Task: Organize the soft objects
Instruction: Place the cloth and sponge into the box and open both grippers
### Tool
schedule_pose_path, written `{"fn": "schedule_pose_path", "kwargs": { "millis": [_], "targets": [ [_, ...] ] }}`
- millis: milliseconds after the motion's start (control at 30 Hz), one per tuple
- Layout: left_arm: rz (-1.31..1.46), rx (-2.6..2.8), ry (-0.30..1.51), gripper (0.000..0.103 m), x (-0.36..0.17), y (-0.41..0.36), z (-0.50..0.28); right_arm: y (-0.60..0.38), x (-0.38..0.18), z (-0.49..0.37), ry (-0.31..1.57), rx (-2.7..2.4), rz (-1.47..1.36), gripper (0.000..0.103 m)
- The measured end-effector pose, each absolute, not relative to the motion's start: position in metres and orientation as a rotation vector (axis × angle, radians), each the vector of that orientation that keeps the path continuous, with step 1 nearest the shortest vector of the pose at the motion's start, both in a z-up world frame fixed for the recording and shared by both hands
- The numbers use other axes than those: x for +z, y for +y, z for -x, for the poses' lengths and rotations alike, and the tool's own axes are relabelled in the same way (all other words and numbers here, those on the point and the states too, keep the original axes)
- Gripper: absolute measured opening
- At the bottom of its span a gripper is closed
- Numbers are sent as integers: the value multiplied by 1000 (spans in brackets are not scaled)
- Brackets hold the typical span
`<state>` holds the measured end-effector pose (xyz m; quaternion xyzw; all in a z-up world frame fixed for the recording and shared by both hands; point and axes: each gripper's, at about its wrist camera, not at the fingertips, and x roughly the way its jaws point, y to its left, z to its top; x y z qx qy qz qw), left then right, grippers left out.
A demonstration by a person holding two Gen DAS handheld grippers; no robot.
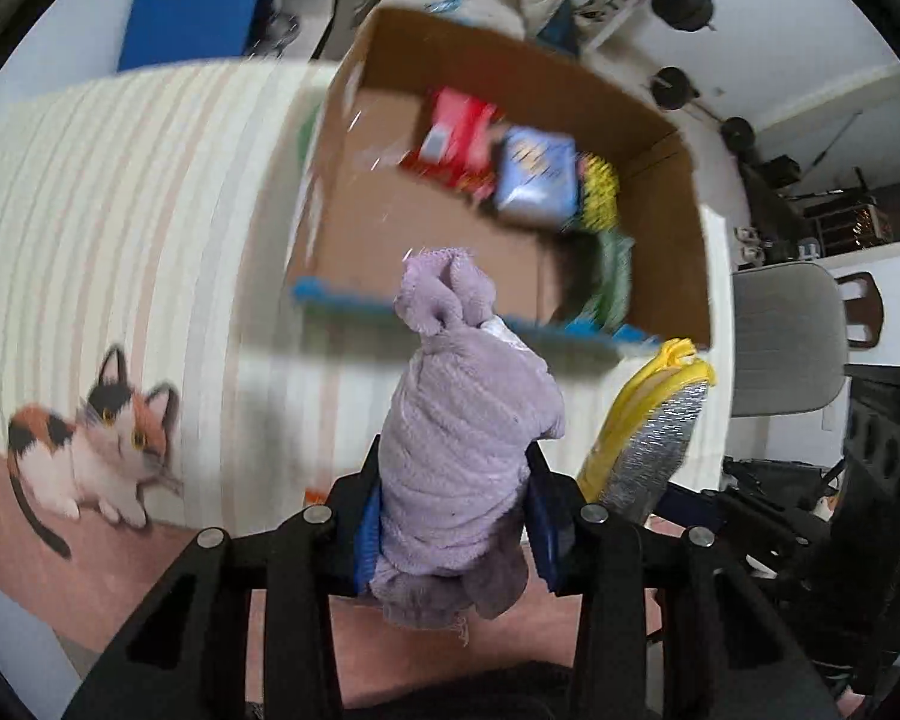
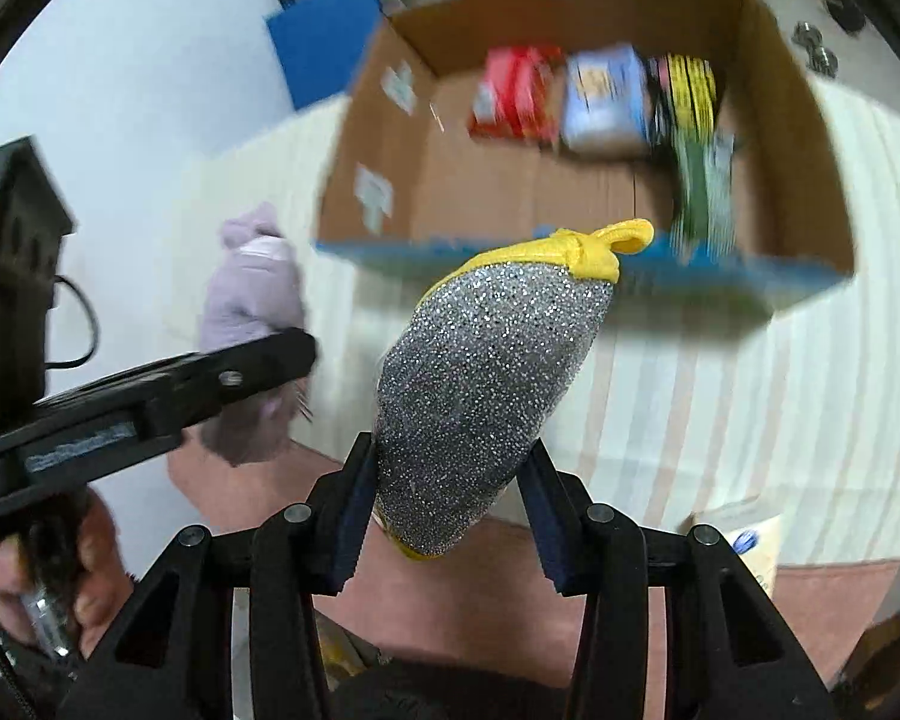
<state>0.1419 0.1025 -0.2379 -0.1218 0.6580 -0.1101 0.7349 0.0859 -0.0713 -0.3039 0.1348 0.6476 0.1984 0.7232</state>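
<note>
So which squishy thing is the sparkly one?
The silver scrubber with the yellow edge, squeezed in the right gripper. The other, in the left gripper, is a plain fuzzy purple cloth with no glitter.

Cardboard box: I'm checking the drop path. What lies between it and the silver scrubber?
Right wrist view: only the striped mat separates the silver scrubber from the cardboard box.

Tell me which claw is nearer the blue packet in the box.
Probably right, though it's close. The right claw, gripping a silver scrubber, points at the box almost below the blue packet. The left claw, holding a purple cloth, sits further left.
</note>
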Motion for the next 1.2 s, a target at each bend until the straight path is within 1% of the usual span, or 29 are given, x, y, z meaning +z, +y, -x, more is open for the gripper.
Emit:
{"fn": "schedule_pose_path", "kwargs": {
  "millis": [167,333,500,700,867,967,1033,1133,1167,1200],
  "targets": [
    [219,-256,1448,37,-226,96,-188,-79,-267,-130,1350,433,-242,49],
    [149,-205,1479,37,-237,90,-255,-78,-272,-191,1368,395,-204,49],
    [52,-145,1525,37,-262,80,-317,-74,-299,-237,1416,348,-171,49],
    [14,-117,1604,37,-302,72,-363,-66,-341,-264,1493,333,-157,49],
    [-20,-83,1657,37,-331,69,-383,-66,-375,-270,1543,324,-187,49],
    [-56,-82,1684,40,-346,64,-388,-61,-400,-271,1585,315,-126,49],
    [-70,-50,1718,40,-356,64,-391,-59,-424,-273,1660,292,-80,51],
    [-58,-39,1731,41,-361,65,-397,-64,-433,-276,1664,235,-46,54],
    [-52,-43,1731,43,-361,64,-398,-66,-431,-276,1657,231,-55,56],
    [-44,-56,1726,50,-359,63,-399,-68,-430,-277,1655,232,-62,58]
  ]
}}
